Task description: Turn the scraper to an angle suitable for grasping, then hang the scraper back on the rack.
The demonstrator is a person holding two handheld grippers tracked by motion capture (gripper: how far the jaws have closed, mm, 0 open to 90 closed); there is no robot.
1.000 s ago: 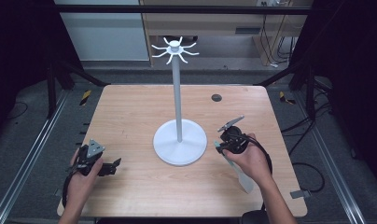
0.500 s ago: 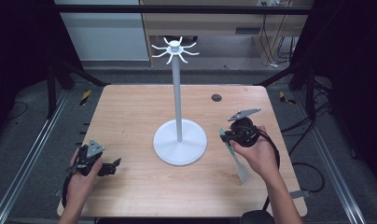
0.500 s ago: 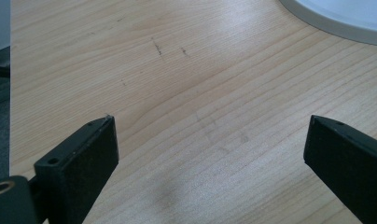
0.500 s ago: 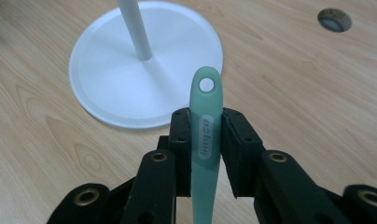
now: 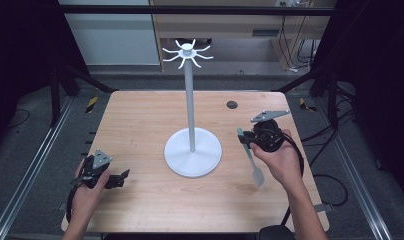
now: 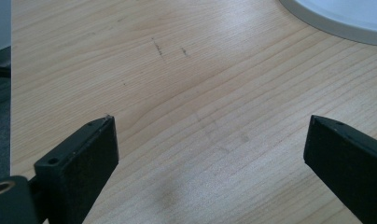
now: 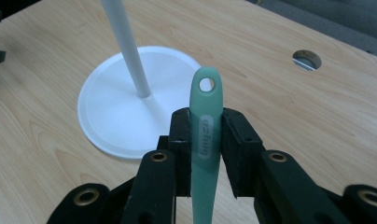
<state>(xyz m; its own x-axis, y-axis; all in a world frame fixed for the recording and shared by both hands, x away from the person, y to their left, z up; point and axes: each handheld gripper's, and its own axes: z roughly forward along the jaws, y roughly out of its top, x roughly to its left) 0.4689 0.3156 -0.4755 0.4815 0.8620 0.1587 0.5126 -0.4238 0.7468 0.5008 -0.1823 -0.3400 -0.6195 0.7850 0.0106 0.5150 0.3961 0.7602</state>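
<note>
Evidently a utensil is to be hung on the white hook stand, which rises from a round base at the middle of the wooden table to a crown of short hooks at its top, far above the tabletop. At the right of the base, the right gripper is clamped on the handle of a pale green silicone spatula, whose blade hangs down toward the near edge while the handle end with its hanging hole sticks out past the jaws, aimed at the pole. For the step to be done well, the spatula should be raised well clear of the table and levelled with the crown, the hole kept free of the jaws and turned square to one hook tip, then threaded on slowly before the grip is released; the slim pole should not be knocked. At the near left, the left gripper is held low over bare wood with jaws wide apart and nothing between them.
</note>
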